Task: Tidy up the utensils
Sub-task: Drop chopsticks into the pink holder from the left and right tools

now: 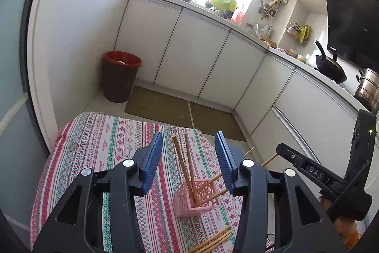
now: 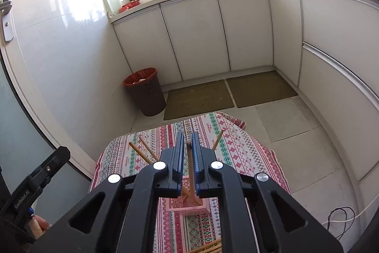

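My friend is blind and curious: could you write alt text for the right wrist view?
The right gripper, its blue-padded fingers shut on a wooden chopstick, holds it over a pink perforated plastic holder with other chopsticks, on a table under a striped patterned tablecloth. Beyond are white kitchen cabinets and a red-rimmed brown bin.

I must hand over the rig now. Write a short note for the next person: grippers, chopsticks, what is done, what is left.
Right gripper: shut on one chopstick, held over the pink holder.
Left gripper: open, empty, above the holder.
Done: four chopsticks in holder stand in it, leaning.
Left: drop the held chopstick in, then pick up the loose chopsticks lying on the patterned tablecloth at the near edge.
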`<move>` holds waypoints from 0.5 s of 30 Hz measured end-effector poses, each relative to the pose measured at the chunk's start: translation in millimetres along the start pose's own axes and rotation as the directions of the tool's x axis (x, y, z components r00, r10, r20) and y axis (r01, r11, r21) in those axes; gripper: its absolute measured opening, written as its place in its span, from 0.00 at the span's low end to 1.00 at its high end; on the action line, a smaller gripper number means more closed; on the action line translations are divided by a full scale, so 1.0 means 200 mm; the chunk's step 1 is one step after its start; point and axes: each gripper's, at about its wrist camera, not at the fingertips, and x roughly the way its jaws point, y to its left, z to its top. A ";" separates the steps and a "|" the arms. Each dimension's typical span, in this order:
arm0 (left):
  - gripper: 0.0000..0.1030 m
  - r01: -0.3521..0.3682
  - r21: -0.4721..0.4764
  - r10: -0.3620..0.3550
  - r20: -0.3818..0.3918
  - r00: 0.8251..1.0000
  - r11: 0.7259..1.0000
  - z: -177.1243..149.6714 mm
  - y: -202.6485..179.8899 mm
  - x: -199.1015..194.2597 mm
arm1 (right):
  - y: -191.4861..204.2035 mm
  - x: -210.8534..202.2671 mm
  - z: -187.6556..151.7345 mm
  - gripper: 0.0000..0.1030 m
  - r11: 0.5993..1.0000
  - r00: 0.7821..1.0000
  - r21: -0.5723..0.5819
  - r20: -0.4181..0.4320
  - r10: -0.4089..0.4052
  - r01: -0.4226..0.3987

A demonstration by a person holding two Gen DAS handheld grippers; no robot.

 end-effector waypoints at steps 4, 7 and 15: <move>0.51 -0.012 0.015 0.012 -0.019 1.000 1.000 -0.02 -0.01 0.00 | 0.00 -0.01 -0.03 0.35 1.000 1.000 -0.002 -0.011 -0.025 0.025; 0.55 -0.019 0.036 0.020 -0.042 0.999 0.999 -0.03 -0.03 0.00 | -0.01 -0.04 -0.03 0.47 0.999 0.999 -0.008 -0.002 -0.041 0.041; 0.66 -0.039 0.102 0.049 -0.096 0.994 0.994 -0.12 -0.11 0.02 | -0.08 -0.19 -0.10 0.70 0.987 0.988 -0.046 0.019 -0.156 0.157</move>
